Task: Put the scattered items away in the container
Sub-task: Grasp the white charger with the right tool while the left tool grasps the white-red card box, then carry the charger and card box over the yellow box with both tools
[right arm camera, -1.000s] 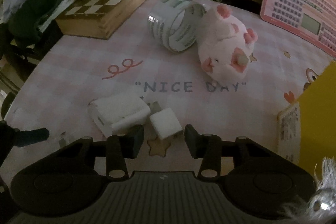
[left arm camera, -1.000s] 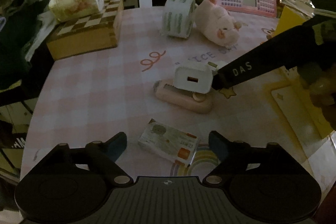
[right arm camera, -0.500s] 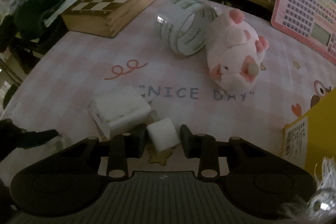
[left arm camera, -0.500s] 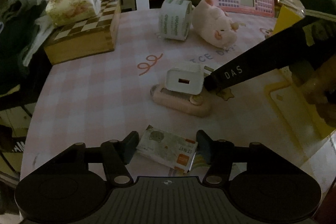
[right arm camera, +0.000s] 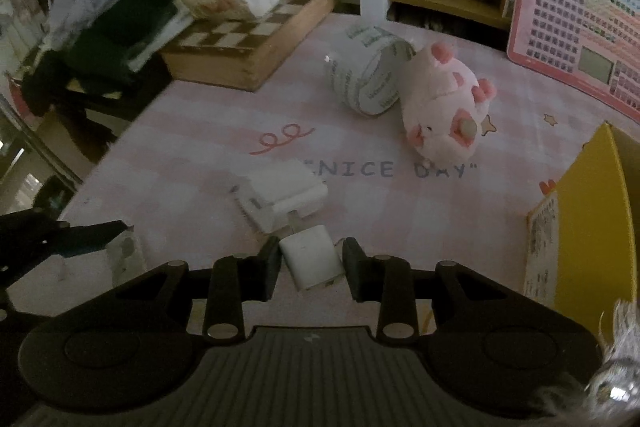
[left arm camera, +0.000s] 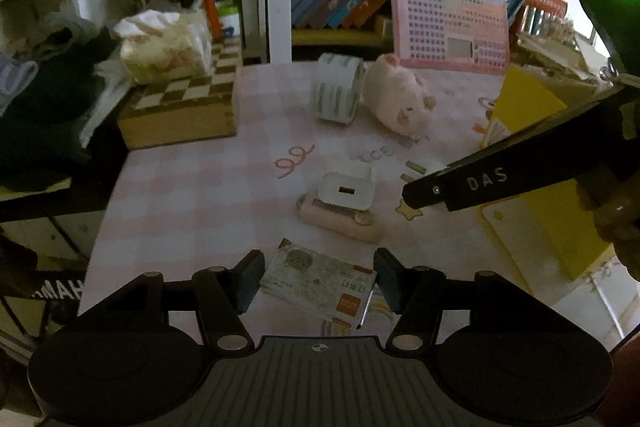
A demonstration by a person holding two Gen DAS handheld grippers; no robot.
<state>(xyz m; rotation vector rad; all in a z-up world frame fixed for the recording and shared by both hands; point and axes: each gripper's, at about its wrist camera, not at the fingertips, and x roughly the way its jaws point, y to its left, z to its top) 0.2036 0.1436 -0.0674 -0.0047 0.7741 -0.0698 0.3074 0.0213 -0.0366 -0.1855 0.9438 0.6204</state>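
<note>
Left gripper (left arm camera: 318,281) pinched the card packet (left arm camera: 320,283), right gripper (right arm camera: 310,265) clamped the small white cube (right arm camera: 311,262), both likely bound for the yellow container (right arm camera: 592,227).

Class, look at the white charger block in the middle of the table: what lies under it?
The white charger rests on a pink oblong case. The case's ends show; its middle top is covered, so anything there cannot be seen.

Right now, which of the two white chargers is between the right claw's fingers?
The small charger, a plain cube held in the right claw. The big charger lies free on the table beyond it, resting on a pink case.
</note>
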